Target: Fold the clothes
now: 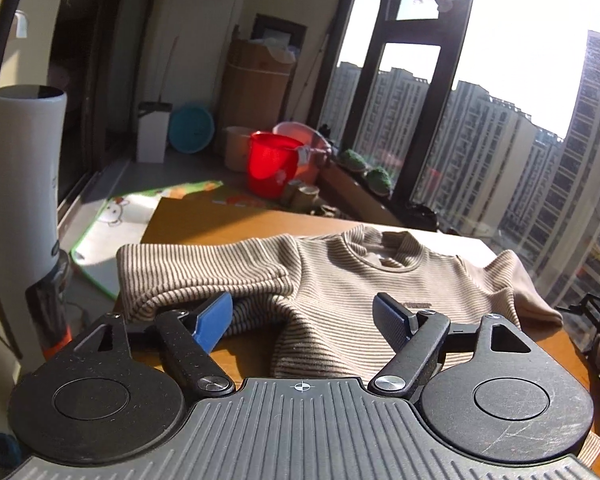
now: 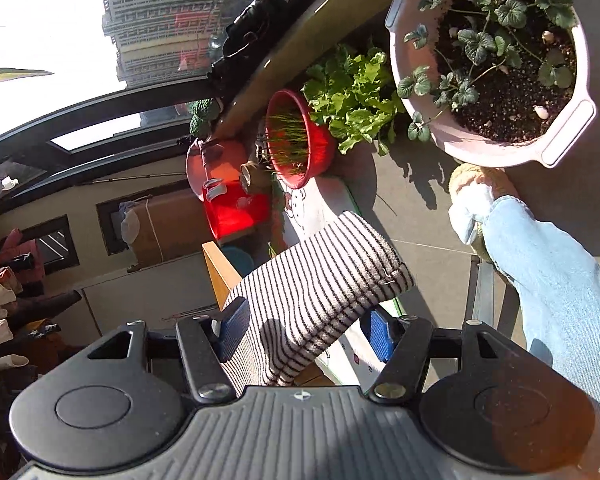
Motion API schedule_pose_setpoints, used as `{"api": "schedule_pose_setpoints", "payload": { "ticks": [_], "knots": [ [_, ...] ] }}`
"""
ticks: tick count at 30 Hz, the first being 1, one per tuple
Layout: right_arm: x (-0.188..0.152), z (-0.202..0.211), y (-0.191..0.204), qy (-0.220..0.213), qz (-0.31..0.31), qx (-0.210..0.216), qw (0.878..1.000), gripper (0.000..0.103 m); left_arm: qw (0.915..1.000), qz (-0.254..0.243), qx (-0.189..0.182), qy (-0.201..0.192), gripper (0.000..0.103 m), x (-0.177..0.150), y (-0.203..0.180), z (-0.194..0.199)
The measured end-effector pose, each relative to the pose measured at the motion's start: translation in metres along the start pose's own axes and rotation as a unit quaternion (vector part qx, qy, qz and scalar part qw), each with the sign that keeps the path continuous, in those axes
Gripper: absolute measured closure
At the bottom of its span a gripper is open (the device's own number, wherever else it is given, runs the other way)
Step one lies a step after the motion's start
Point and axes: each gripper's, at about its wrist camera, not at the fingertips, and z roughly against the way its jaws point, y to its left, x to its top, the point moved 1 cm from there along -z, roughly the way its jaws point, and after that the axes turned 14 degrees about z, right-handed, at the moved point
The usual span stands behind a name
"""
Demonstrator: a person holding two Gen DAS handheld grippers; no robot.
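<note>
A beige striped sweater (image 1: 380, 272) lies face up on the wooden table (image 1: 204, 220), collar towards the window. Its left sleeve (image 1: 204, 272) is folded across at the left. My left gripper (image 1: 302, 304) hovers open just above the sweater's near hem, with nothing pinched between its blue pads (image 1: 216, 320). In the right wrist view, which is rolled sideways, the sweater's other striped sleeve (image 2: 328, 264) runs between the blue pads of my right gripper (image 2: 306, 312). The cuff sticks out past the fingertips. The jaws stand apart around the sleeve, and the cloth does not look squeezed.
A white cylindrical appliance (image 1: 20, 184) stands close at the left. A red bucket (image 1: 270, 164), basins and a play mat (image 1: 112, 224) lie on the floor beyond the table. A large planted pot (image 2: 492, 60) and a person's denim-clad leg (image 2: 560, 280) are near the right gripper.
</note>
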Motion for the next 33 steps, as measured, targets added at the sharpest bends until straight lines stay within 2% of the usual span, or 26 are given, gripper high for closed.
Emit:
{"api": "schedule_pose_setpoints", "payload": {
  "ticks": [1, 4, 7, 9, 10, 12, 16, 18, 19, 21, 23, 24, 26, 29, 30, 33],
  "knots": [
    [0.003, -0.001, 0.013, -0.006, 0.032, 0.000, 0.999, 0.084, 1.0000, 0.004, 0.001, -0.001, 0.020, -0.001, -0.003, 0.004],
    [0.003, 0.011, 0.065, -0.025, 0.132, 0.043, 0.990, 0.089, 0.9999, 0.013, 0.006, -0.008, 0.020, -0.002, -0.004, 0.014],
    [-0.027, 0.040, 0.118, -0.034, 0.207, 0.095, 0.973, 0.090, 0.9995, 0.029, 0.004, -0.009, 0.020, -0.006, -0.005, 0.023],
    [-0.053, 0.052, 0.135, -0.020, 0.233, 0.109, 0.966, 0.090, 0.9993, 0.036, -0.006, -0.005, 0.020, -0.013, -0.007, 0.025],
    [-0.068, 0.057, 0.140, -0.010, 0.247, 0.106, 0.963, 0.090, 0.9993, 0.037, -0.011, -0.001, 0.020, -0.017, -0.010, 0.026],
    [-0.093, 0.062, 0.137, 0.005, 0.281, 0.067, 0.957, 0.090, 0.9990, 0.038, -0.021, 0.007, 0.019, -0.027, -0.017, 0.027],
    [-0.132, 0.072, 0.115, 0.046, 0.337, -0.001, 0.940, 0.081, 0.9988, 0.026, -0.034, 0.023, 0.018, -0.047, -0.029, 0.032],
    [-0.143, 0.080, 0.103, 0.074, 0.354, -0.006, 0.932, 0.063, 0.9988, 0.017, -0.038, 0.026, 0.013, -0.054, -0.033, 0.037],
    [-0.150, 0.084, 0.103, 0.084, 0.368, -0.006, 0.926, 0.061, 0.9989, 0.011, -0.038, 0.024, 0.012, -0.056, -0.033, 0.040],
    [-0.165, 0.093, 0.110, 0.091, 0.416, -0.007, 0.905, 0.054, 0.9992, 0.001, -0.035, 0.020, 0.011, -0.061, -0.034, 0.046],
    [-0.181, 0.102, 0.122, 0.090, 0.482, -0.013, 0.871, 0.047, 0.9993, 0.006, -0.030, 0.019, 0.011, -0.064, -0.034, 0.048],
    [-0.187, 0.106, 0.128, 0.080, 0.512, -0.019, 0.855, 0.047, 0.9994, 0.009, -0.027, 0.018, 0.011, -0.065, -0.034, 0.049],
    [-0.196, 0.114, 0.141, 0.048, 0.564, -0.038, 0.824, 0.047, 0.9996, 0.011, -0.022, 0.013, 0.012, -0.066, -0.037, 0.050],
    [-0.194, 0.126, 0.158, -0.018, 0.612, -0.069, 0.788, 0.043, 0.9999, -0.006, -0.008, -0.007, 0.013, -0.059, -0.041, 0.047],
    [-0.191, 0.129, 0.160, -0.032, 0.618, -0.074, 0.782, 0.040, 0.9995, -0.024, 0.006, -0.020, 0.014, -0.054, -0.043, 0.043],
    [-0.185, 0.133, 0.162, -0.039, 0.610, -0.066, 0.789, 0.035, 0.9908, -0.103, 0.067, -0.057, 0.017, -0.036, -0.052, 0.016]
  ]
}}
